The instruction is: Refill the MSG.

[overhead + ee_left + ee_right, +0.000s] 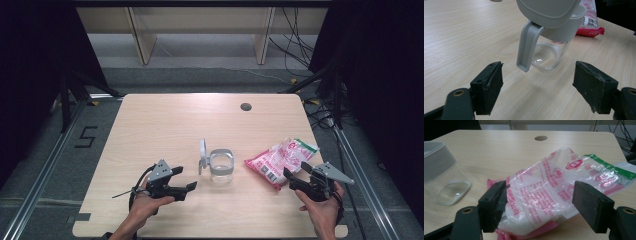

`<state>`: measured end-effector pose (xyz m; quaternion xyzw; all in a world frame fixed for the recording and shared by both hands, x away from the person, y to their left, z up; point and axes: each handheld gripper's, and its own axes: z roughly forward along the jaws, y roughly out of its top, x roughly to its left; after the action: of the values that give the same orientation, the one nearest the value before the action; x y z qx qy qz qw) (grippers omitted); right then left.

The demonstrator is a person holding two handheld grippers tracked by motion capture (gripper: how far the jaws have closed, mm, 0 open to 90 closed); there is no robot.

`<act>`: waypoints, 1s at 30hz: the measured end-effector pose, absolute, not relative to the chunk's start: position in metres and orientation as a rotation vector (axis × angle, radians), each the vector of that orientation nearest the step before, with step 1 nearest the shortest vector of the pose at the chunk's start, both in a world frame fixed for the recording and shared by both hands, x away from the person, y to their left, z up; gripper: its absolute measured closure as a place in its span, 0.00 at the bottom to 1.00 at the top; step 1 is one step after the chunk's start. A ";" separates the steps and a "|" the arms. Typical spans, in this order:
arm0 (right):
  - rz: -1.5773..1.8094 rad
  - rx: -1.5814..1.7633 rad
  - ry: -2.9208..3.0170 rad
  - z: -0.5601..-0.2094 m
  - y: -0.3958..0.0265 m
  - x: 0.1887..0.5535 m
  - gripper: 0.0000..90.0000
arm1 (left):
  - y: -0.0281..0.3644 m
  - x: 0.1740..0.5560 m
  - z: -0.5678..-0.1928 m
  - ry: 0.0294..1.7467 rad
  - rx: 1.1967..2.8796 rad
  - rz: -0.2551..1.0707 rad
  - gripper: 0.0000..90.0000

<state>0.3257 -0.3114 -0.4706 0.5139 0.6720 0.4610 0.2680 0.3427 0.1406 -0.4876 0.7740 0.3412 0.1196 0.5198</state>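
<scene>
A clear jar (221,166) with a grey rim stands near the middle of the table, its hinged grey lid (203,154) swung up on the left side. My left gripper (185,179) is open just left of it; in the left gripper view the jar (549,57) and its lid clasp (527,47) lie straight ahead of the wide jaws (537,85). A pink and white plastic bag (280,157) with white contents lies right of the jar. My right gripper (296,170) is open at the bag's near end, and the bag (554,187) bulges between its spread jaws (540,205).
The wooden table (165,125) has a round cable hole (245,106) at the back right. Beyond its far edge are a shelf frame and loose cables on the floor. Metal rails run along both sides of the table.
</scene>
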 end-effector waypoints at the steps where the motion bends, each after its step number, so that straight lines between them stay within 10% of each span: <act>1: 1.230 1.380 1.811 -0.471 -0.312 0.326 0.31 | 0.141 0.343 -0.488 0.819 1.858 0.287 0.25; 30: 1.259 1.589 1.717 -0.489 -0.339 0.342 0.24 | 0.135 0.339 -0.488 0.808 1.859 0.277 0.25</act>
<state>0.3419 -0.3387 -0.4894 0.5805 0.6275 0.4602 0.2400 0.3388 0.1348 -0.4881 0.7756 0.3370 0.1158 0.5210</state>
